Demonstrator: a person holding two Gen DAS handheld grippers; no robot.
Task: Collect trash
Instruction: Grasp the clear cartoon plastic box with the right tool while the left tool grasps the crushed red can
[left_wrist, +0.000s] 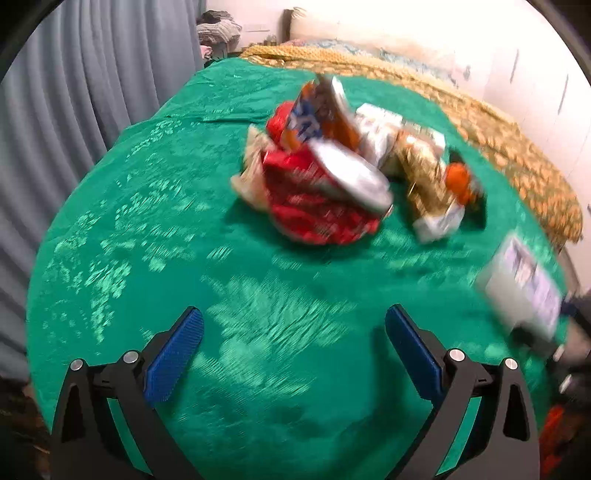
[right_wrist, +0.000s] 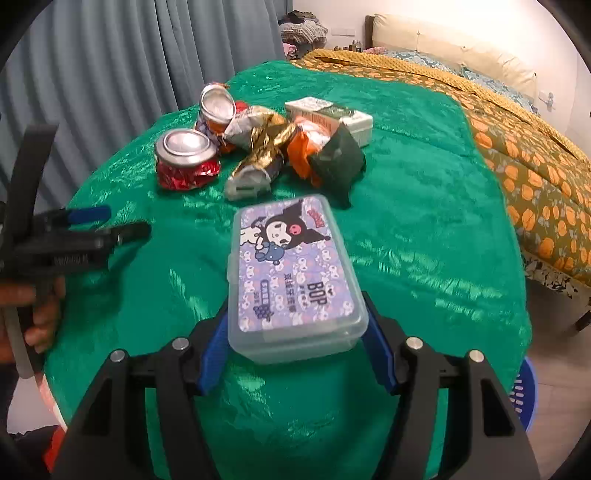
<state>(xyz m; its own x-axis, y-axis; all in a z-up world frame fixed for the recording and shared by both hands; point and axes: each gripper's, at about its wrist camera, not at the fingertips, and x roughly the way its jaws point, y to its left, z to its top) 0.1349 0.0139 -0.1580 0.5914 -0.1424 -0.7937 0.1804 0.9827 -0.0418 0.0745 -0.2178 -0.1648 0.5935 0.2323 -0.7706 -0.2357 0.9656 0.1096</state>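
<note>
The right gripper (right_wrist: 295, 332) has its blue pads (right_wrist: 212, 354) clamped on the near end of a clear plastic box (right_wrist: 291, 273) with a purple cartoon label, pinching it across its short width so the long side sticks straight out ahead, which looks like the easiest way to carry a flat box without it twisting. Whether the box is just off the green tablecloth (right_wrist: 424, 229) or resting on it is hard to say from this angle. The left gripper (left_wrist: 293, 354) is hanging over bare cloth with its jaws spread wide and nothing between them, so it's probably free for the next grab. The rest of the trash sits in one heap further back on the table: a crushed red can (right_wrist: 184, 160), a second crushed can (right_wrist: 216, 110) behind it, a gold foil wrapper (right_wrist: 266, 147), an orange wrapper (right_wrist: 310, 142), a dark green packet (right_wrist: 338, 162) and a small white carton (right_wrist: 332, 114). They're all touching or overlapping, so pulling one out will likely drag its neighbours. A blue basket (right_wrist: 524, 391) peeks out past the table's right edge, maybe the bin, and there's a bed with a pumpkin-print cover (right_wrist: 535, 158) beyond.
</note>
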